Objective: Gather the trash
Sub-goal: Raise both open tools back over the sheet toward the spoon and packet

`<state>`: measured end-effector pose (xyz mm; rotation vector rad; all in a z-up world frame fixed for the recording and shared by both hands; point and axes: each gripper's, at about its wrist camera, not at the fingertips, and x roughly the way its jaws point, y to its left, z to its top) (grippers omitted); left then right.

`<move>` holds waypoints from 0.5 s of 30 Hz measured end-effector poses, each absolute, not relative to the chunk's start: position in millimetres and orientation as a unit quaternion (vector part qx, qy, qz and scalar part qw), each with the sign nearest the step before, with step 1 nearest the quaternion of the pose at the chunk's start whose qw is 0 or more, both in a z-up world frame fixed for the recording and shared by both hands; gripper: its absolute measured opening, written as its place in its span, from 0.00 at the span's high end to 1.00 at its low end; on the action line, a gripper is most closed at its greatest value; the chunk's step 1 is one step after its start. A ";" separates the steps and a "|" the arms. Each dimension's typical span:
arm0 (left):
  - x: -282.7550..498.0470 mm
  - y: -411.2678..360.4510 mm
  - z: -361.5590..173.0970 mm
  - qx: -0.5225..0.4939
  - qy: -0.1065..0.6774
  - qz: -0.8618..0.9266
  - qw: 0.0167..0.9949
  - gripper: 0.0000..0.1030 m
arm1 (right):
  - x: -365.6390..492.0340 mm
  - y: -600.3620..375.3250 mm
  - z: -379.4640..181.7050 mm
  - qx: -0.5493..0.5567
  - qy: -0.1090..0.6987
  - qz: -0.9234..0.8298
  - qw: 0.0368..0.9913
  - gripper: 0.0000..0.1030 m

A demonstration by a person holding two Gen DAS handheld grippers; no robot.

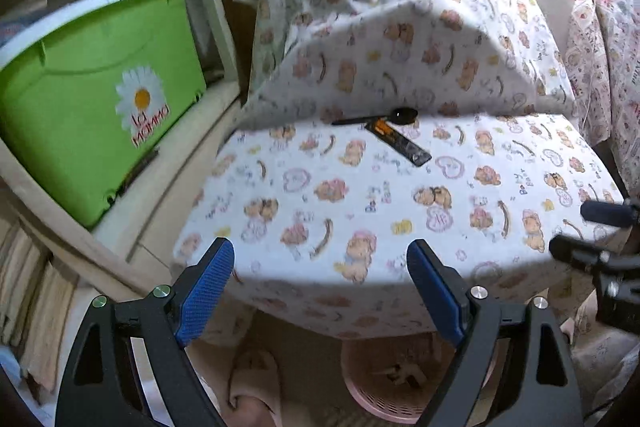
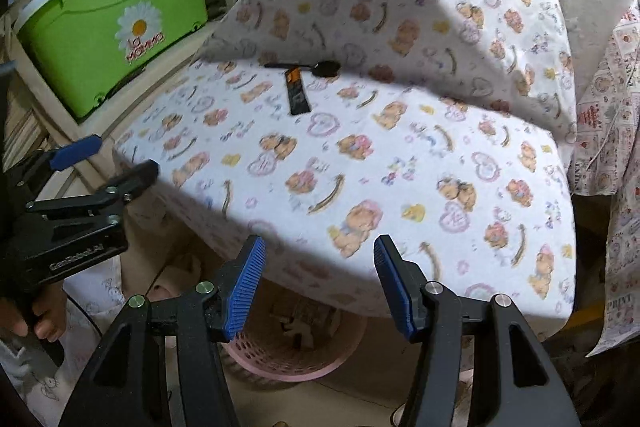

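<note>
The black wrapper [image 1: 401, 143] lies flat at the far side of the cloth-covered counter [image 1: 360, 211], touching a black spoon [image 1: 376, 117], well apart from both my tools. My left tool [image 1: 320, 291] and right tool [image 2: 320, 287] hang released and empty over the counter's near edge, above a pink basket [image 2: 280, 359] on the floor. The cloth between is bare.

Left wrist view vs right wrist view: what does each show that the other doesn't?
Only left wrist view: a slippered foot on the floor, and the right hand-held gripper at its right edge.

Only right wrist view: the left hand-held gripper from the side, jaws open, and the hand gripping its handle.

Both: the bear-print cloth on the table, a black spoon and dark sachet wrapper on it, the green storage box, and the pink basket below the table edge.
</note>
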<state>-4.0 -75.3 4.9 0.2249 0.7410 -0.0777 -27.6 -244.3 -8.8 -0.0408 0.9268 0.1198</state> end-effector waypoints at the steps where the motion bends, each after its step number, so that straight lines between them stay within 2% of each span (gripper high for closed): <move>1: -1.3 -74.3 8.9 0.107 0.361 -0.041 0.926 0.16 | -27.2 -245.1 -7.7 -0.023 0.444 0.051 0.894 0.43; 3: 4.2 -71.6 13.0 0.092 0.368 -0.044 0.924 0.15 | -24.7 -248.0 -4.8 -0.027 0.440 0.043 0.896 0.43; 5: 12.6 -68.1 18.0 0.080 0.376 -0.042 0.922 0.08 | -21.1 -250.0 -1.6 -0.028 0.435 0.039 0.899 0.42; 9: 27.3 -67.1 33.0 0.083 0.367 -0.036 0.926 0.08 | -9.9 -255.5 9.2 -0.024 0.418 0.037 0.908 0.42; 15: 58.8 -69.4 59.8 0.089 0.332 -0.043 0.938 0.08 | 20.9 -265.3 19.4 -0.033 0.390 0.027 0.920 0.35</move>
